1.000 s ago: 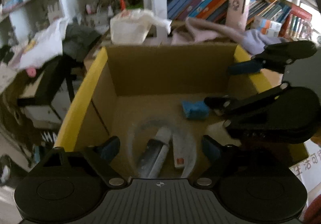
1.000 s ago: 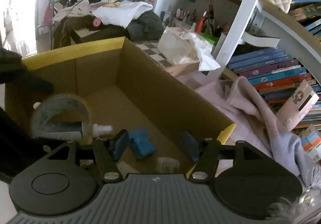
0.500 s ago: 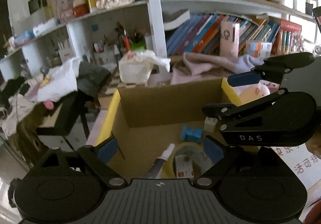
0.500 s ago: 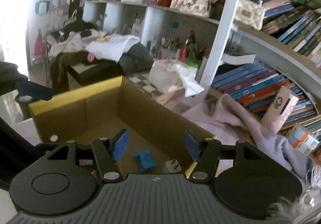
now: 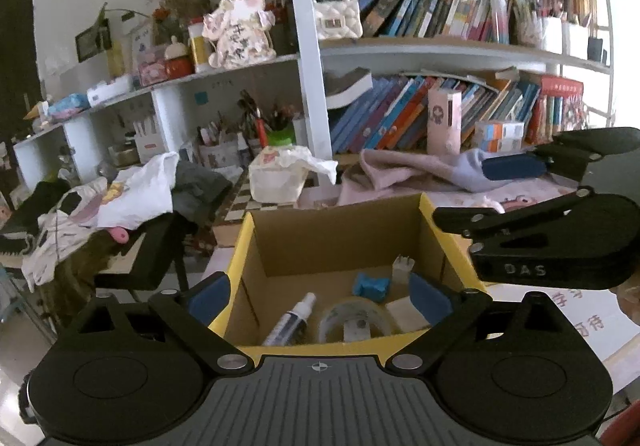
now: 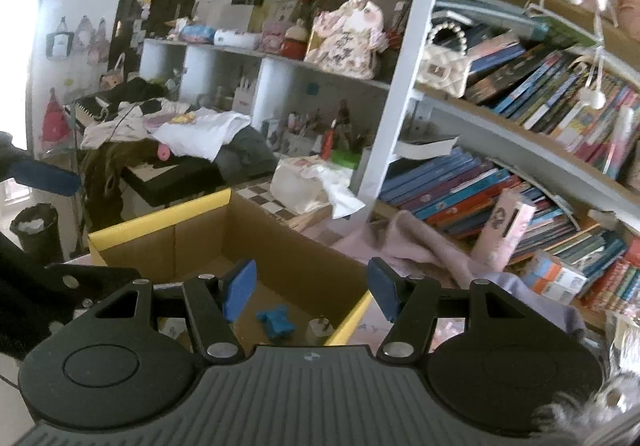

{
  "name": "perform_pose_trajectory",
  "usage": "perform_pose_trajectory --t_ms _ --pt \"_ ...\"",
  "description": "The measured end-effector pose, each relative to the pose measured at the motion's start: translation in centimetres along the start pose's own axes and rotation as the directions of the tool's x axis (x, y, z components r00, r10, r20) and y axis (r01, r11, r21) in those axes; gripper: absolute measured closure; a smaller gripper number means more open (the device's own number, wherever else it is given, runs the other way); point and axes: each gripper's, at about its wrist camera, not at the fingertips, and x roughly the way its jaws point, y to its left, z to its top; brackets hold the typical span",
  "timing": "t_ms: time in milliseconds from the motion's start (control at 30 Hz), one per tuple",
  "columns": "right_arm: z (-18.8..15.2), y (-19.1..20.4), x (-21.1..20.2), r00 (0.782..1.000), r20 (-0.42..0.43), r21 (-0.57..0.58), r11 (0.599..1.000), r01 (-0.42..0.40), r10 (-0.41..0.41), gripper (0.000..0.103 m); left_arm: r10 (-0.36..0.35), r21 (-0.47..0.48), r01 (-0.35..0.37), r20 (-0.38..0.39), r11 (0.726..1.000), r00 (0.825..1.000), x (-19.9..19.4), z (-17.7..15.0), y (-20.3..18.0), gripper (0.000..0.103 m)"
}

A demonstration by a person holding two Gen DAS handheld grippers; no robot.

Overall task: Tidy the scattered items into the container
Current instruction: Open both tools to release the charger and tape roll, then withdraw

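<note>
Daylight glare at the edges, fisheye bending, perhaps slight blur.

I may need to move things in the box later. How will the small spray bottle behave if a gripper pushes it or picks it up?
The spray bottle lies on its side on the box floor, and its body looks round, so a push would probably roll it. It is slim and looks like smooth plastic, so it may slip between pads. It seems light for its size; a gentle grip should do.
</note>
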Motion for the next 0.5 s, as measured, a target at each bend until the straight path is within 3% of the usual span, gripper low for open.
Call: perform_pose_trajectory --t_ms 500 --pt "-2.0 0.2 -6.6 0.998 0.015 0.041 0.997 0.061 -0.062 0.043 0.003 -0.026 -0.001 0.061 1.0 0.998 -5.5 -1.4 -1.1 0.005"
